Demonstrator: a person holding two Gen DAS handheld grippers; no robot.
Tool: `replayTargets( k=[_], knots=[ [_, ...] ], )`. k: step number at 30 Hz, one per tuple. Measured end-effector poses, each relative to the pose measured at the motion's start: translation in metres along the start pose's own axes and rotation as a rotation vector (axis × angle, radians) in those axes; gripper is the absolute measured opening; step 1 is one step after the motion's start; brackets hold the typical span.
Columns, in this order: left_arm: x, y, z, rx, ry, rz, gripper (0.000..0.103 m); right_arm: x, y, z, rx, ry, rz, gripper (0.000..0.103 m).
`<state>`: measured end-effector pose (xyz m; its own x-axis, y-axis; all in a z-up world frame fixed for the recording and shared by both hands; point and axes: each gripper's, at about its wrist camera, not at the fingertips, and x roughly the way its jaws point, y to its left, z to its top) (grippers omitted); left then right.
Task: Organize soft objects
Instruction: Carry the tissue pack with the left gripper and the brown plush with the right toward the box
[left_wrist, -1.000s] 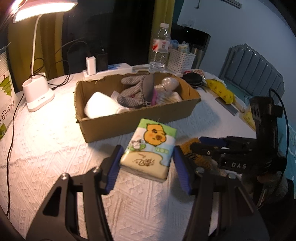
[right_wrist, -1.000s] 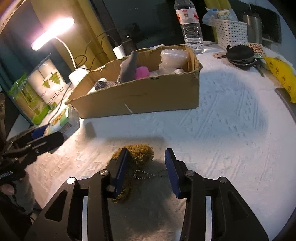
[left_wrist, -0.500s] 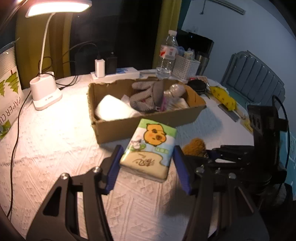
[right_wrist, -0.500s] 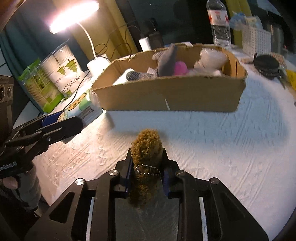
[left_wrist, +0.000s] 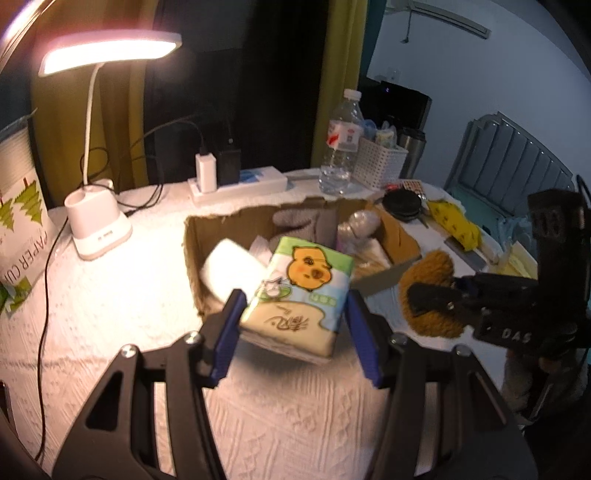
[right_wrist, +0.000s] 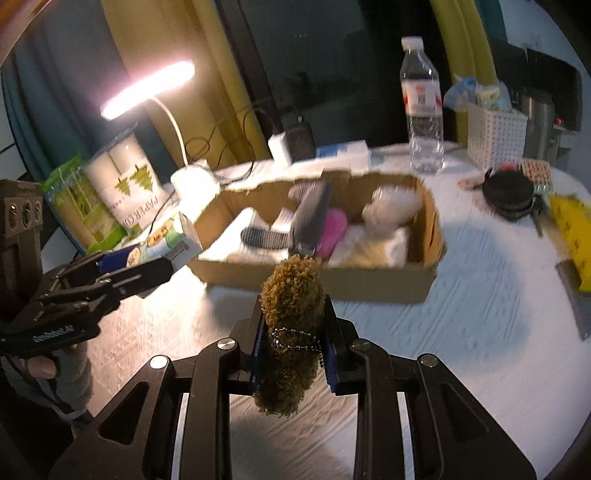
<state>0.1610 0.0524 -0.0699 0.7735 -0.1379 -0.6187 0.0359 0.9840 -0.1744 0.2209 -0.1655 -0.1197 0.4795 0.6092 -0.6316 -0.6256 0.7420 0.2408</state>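
Note:
My left gripper (left_wrist: 293, 328) is shut on a soft tissue pack (left_wrist: 299, 295) printed with a cartoon capybara, lifted off the white cloth just in front of the cardboard box (left_wrist: 194, 266). My right gripper (right_wrist: 293, 345) is shut on a brown fuzzy plush (right_wrist: 291, 314) with a bead chain, raised above the table before the box (right_wrist: 369, 284). The box holds several soft items: a white roll (left_wrist: 231, 267), grey knitted cloth (left_wrist: 295, 221), a pink piece (right_wrist: 334, 230) and a clear bag (right_wrist: 391, 203). In the left wrist view the plush (left_wrist: 428, 269) and right gripper (left_wrist: 439, 295) hang at the right.
A lit desk lamp (left_wrist: 98, 229) stands at the back left, beside a paper-cup pack (left_wrist: 18, 221). Behind the box are a power strip with chargers (left_wrist: 236, 184), a water bottle (left_wrist: 341, 147) and a white basket (left_wrist: 382, 162). A black round case (right_wrist: 509, 192) and yellow pouch (right_wrist: 572, 229) lie right.
Both grippers have risen with their loads and come nearer the box. The right gripper closed on the plush, which lay loose on the cloth a second ago, and lifted it.

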Motion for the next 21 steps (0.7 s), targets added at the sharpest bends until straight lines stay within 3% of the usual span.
replayTargets(
  k=[21],
  knots=[
    [0.045,-0.005,0.04,-0.041,-0.011,0.083,0.056,0.003,-0.041,0.058,-0.015,-0.095,0.06,0.028]
  ],
)
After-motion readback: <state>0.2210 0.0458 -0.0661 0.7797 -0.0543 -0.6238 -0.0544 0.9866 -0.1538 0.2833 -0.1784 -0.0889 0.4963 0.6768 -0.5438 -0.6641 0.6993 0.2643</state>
